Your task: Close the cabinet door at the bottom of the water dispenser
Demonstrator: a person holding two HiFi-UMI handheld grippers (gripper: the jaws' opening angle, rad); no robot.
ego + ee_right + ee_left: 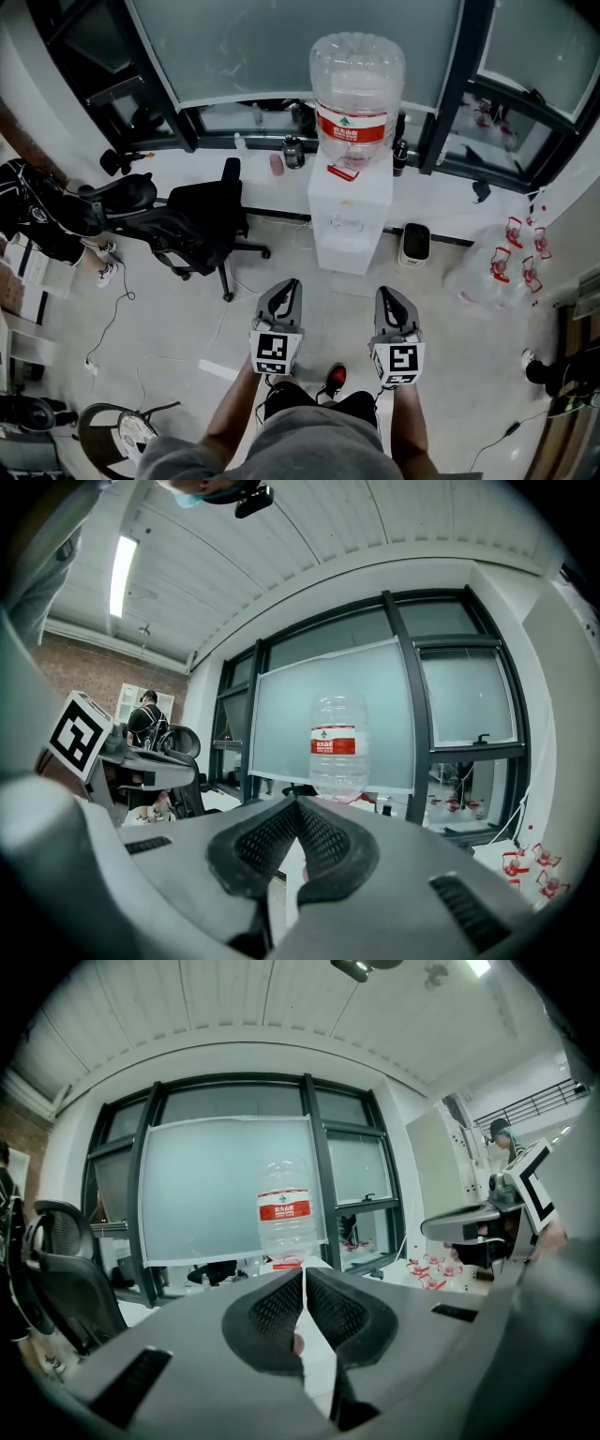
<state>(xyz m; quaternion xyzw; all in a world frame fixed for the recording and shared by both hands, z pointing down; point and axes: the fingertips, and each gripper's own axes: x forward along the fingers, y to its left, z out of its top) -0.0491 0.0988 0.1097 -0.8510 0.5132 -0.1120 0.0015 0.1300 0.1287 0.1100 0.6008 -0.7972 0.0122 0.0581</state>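
The white water dispenser (349,214) stands against the window wall with a clear bottle with a red label (356,92) on top. From above, its lower front (344,255) looks flat, with no door standing out from it. My left gripper (289,284) and right gripper (386,293) hover side by side over the floor, a short way in front of the dispenser, both pointing at it. In the left gripper view the left gripper (303,1275) is shut with nothing between its pads. The right gripper (298,804) is likewise shut and empty. The bottle (283,1211) (338,744) rises beyond both pairs of jaws.
A black office chair (202,225) stands left of the dispenser, another (114,200) further left. A small white and black box (413,244) sits on the floor at its right. Clear jugs with red labels (511,253) lie at the far right. Cables cross the floor (122,309).
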